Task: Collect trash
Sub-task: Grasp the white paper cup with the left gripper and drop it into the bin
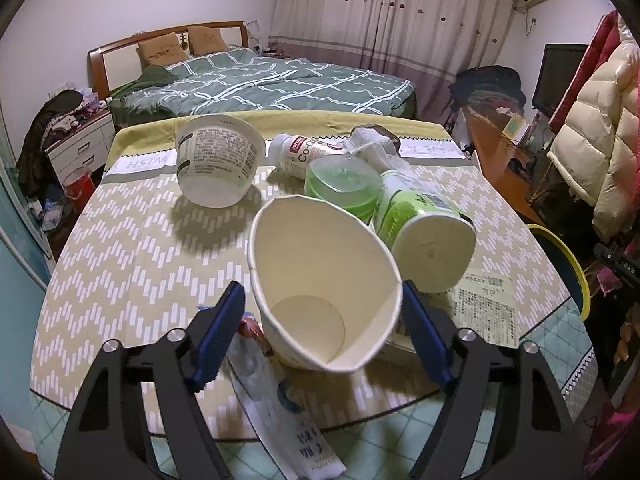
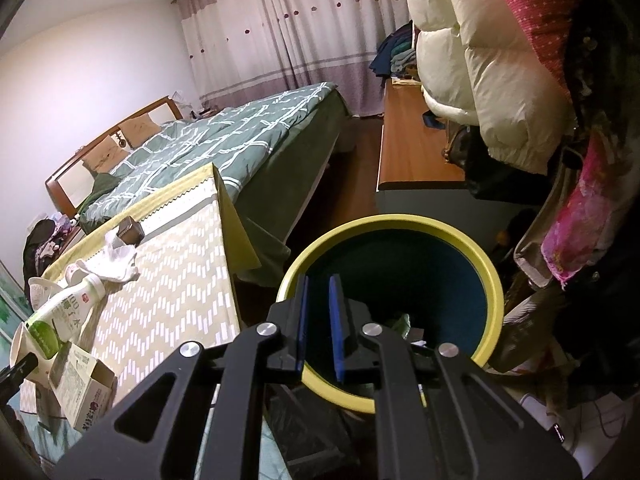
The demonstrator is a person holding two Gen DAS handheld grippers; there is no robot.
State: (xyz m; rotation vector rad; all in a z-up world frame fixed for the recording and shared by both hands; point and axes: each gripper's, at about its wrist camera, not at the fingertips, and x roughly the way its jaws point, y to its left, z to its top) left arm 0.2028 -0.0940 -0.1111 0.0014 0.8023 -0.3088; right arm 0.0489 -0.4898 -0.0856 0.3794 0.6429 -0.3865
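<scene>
Left gripper [image 1: 322,320] at table's [image 1: 120,248] near edge, jaws apart, astride squashed paper cup [image 1: 320,292]; right pad touching cup wall, left pad just clear. Plastic wrapper [image 1: 280,412] overhangs near edge beneath. Behind cup: green-labelled tub [image 1: 424,236] on side, green lid [image 1: 340,184], white bottle [image 1: 300,154], crumpled tissue [image 1: 376,144]. Upturned white bowl [image 1: 216,160] toward far left corner. Right gripper [image 2: 319,328] off table's right edge, over yellow-rimmed bin [image 2: 492,280], jaws nearly together, nothing between.
</scene>
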